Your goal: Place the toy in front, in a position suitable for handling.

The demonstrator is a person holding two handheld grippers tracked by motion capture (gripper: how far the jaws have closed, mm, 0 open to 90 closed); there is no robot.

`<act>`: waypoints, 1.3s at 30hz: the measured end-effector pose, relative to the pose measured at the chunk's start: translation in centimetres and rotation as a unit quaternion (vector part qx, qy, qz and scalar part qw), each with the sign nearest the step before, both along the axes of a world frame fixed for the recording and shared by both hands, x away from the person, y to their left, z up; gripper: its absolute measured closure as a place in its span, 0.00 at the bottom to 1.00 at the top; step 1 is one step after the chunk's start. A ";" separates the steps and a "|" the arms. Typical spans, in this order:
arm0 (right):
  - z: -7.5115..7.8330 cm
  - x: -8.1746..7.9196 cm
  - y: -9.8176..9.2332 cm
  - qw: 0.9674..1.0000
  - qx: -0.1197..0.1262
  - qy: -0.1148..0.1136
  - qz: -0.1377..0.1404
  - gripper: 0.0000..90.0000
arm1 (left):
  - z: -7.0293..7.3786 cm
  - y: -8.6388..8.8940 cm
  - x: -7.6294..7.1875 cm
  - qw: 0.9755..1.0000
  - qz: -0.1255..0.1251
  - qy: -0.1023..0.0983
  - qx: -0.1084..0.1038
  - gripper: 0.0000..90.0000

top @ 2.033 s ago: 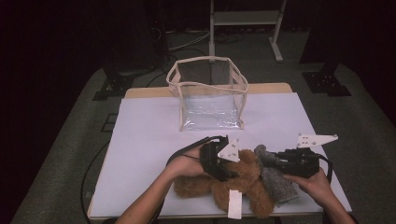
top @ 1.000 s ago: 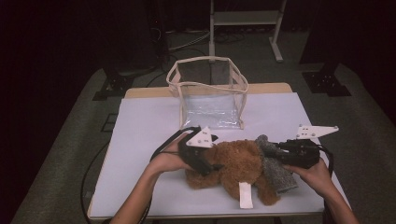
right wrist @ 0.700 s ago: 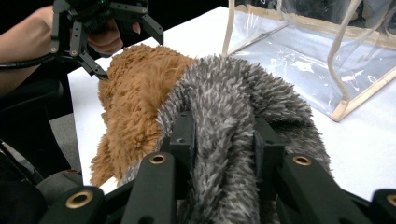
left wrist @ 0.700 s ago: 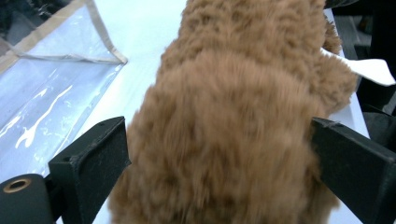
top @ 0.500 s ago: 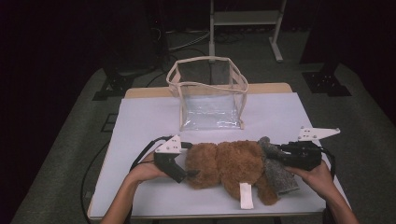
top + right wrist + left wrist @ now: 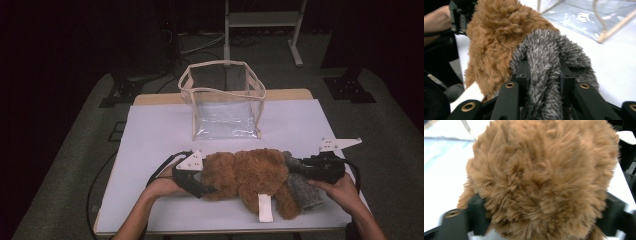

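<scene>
Lying across the near edge: brown plush toy (image 6: 250, 175) on the white table (image 6: 150, 130), long axis left-right.
Left gripper (image 6: 200, 186): jaws astride the toy's left end, apparently clamped on fur.
Right gripper (image 6: 300, 167): clenched on the grey plush piece (image 6: 544, 65) at the toy's right end.
Beyond: clear bag (image 6: 222, 100), mouth up, centre-far.
</scene>
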State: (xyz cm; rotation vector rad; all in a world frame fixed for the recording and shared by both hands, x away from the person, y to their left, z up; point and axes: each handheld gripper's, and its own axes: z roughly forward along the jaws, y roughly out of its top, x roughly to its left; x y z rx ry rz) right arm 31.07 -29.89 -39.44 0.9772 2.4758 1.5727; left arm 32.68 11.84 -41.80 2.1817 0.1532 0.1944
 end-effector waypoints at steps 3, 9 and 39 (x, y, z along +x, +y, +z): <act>0.1 0.5 0.2 1.000 0.024 0.008 0.016 0.77 | 0.7 -0.6 -0.5 1.000 -0.002 -0.016 -0.010 0.30; 1.9 0.3 -1.0 0.999 0.038 -0.005 0.011 0.78 | 1.5 -3.3 -0.2 1.000 -0.015 -0.025 -0.007 0.32; -2.0 1.3 0.6 1.000 0.017 0.026 0.000 0.78 | 3.0 -1.0 -0.6 0.999 0.028 -0.018 0.038 0.31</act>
